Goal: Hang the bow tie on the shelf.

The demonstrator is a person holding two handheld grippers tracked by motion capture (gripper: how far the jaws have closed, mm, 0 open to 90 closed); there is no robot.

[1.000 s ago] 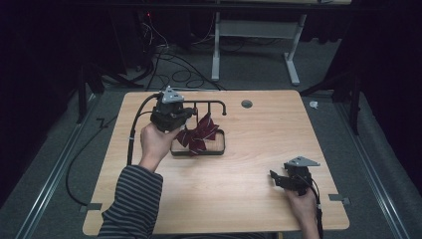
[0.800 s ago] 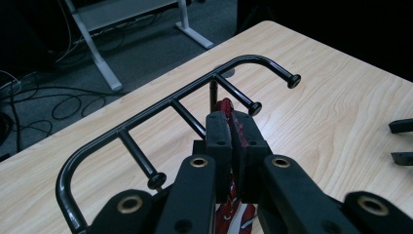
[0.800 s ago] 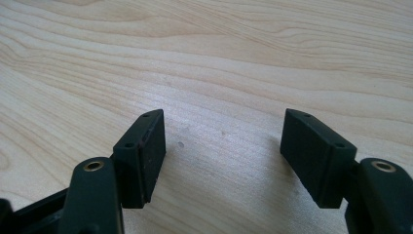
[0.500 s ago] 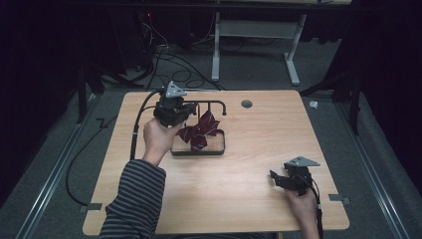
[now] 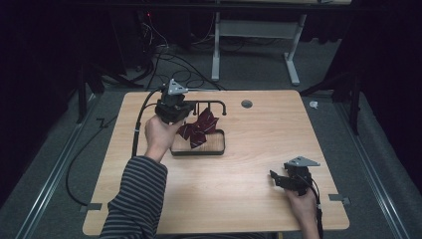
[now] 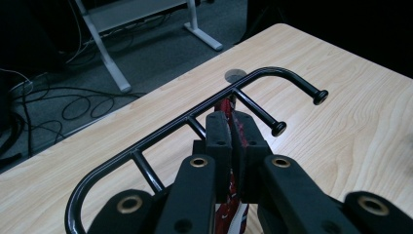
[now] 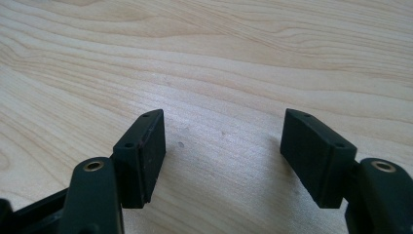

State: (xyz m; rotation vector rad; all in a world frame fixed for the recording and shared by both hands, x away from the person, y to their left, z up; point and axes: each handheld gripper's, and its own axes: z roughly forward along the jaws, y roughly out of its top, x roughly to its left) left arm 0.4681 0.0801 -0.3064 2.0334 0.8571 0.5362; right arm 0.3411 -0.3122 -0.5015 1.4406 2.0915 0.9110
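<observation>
Left gripper clenched on dark red cloth at black rack, over tray near tabletop far edge, right gripper released, low by near right corner, bare wood between.

A light wooden table is carrying a black wire rack with a shallow tray base, which is standing directly beneath the closed left jaws. A round grommet hole is sitting beyond them. Bare wood grain is lying between the spread right jaws
</observation>
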